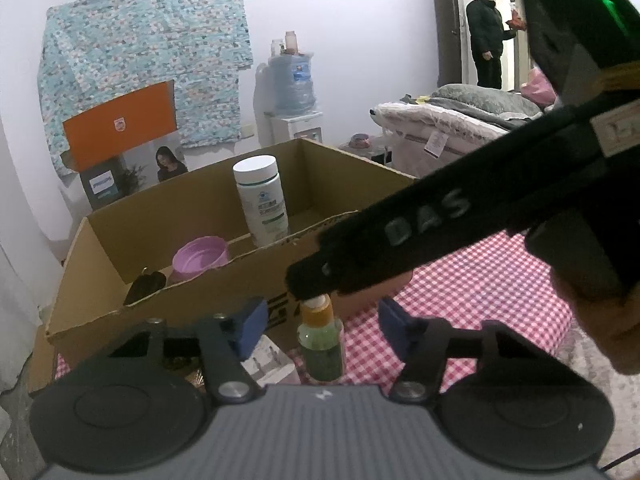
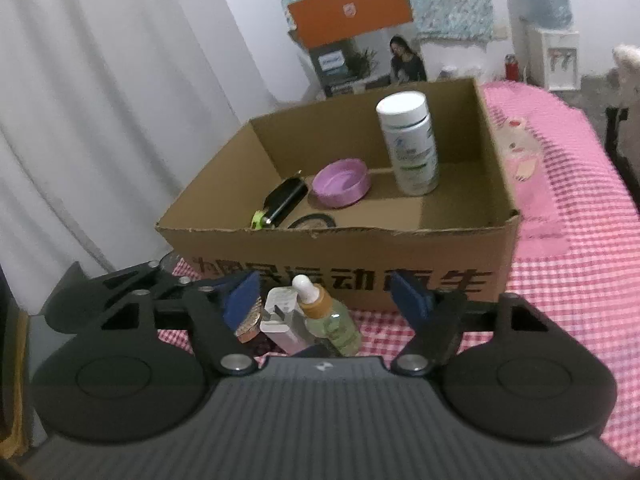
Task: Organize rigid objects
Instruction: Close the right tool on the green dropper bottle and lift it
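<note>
An open cardboard box (image 2: 360,248) (image 1: 100,320) stands on the pink checked cloth. Inside are a white bottle (image 2: 410,144) (image 1: 262,200), a purple bowl (image 2: 340,184) (image 1: 200,258), a black object (image 2: 282,200) (image 1: 144,286) and a round disc (image 2: 314,222). In front of the box stand a green dropper bottle (image 2: 328,320) (image 1: 322,340) and a white plug adapter (image 2: 282,320) (image 1: 268,362). My left gripper (image 1: 320,324) is open with the dropper bottle between its fingers, not touching. My right gripper (image 2: 326,300) is open above both items; its body (image 1: 400,236) crosses the left wrist view.
A small patterned object (image 2: 248,326) lies by the adapter. White curtain (image 2: 100,120) hangs left. An orange box (image 2: 352,10), a water dispenser (image 1: 294,80), a bed (image 1: 440,120) and a standing person (image 1: 486,36) are behind. Pink cloth (image 2: 560,200) extends right of the box.
</note>
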A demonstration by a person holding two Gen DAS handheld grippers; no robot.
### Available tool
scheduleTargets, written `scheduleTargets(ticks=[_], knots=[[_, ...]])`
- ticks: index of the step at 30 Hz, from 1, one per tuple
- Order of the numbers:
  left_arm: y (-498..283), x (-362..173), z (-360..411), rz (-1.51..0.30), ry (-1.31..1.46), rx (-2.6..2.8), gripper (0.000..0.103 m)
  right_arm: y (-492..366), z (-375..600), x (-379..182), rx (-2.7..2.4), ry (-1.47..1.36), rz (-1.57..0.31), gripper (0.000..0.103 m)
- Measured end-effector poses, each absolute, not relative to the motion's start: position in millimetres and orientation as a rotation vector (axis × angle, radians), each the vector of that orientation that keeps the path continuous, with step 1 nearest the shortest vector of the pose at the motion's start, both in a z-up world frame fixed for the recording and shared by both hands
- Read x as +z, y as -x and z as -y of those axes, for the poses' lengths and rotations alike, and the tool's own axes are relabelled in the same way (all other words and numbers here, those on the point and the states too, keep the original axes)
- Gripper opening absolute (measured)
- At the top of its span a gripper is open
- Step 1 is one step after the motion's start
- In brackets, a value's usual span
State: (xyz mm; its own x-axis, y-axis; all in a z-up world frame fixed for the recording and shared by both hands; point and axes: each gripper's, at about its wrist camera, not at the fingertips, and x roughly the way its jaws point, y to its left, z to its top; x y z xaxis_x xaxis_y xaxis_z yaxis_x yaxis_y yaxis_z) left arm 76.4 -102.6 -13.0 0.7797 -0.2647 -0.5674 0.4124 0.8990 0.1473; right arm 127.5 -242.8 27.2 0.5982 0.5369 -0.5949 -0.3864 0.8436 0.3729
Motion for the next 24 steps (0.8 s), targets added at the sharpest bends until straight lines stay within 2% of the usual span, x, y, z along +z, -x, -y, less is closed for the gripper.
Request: scheduleTargets(ticks=[2,3,6,8,13,24], knots=[[-80.5,-15.4,102.8,-0.578,-0.27,-0.377,0.052,-133.5,239.4,23.0,0.557,-0.218,-0.781,0.053],[-83.0,-16.7,103.2,-0.586,-0.267,-0.379,0.047,-136.5,237.6,20.4,0.564,-0.219,-0.792,0.051],[-90.0,-20.8,103.4,-0.612,-0.263,-0.373,0.042,-143.6,234.7,14.2,0.575,-0.22,-0.812,0.044],[-94.6,-23.2,101.9,-0.63,-0.256,-0.37,0.038,-147.1,234.0,10.5,0.585,-0.223,-0.822,0.035],[-100.1,-26.3,99.0,-0.65,-0.238,-0.365,0.033,-152.8,233.8,4.2,0.615,-0.247,-0.836,0.022],[-102.8,-26.4,100.7,-0.663,-0.154,-0.379,0.026,-154.0,244.9,3.6,0.61,-0.267,-0.847,0.021]])
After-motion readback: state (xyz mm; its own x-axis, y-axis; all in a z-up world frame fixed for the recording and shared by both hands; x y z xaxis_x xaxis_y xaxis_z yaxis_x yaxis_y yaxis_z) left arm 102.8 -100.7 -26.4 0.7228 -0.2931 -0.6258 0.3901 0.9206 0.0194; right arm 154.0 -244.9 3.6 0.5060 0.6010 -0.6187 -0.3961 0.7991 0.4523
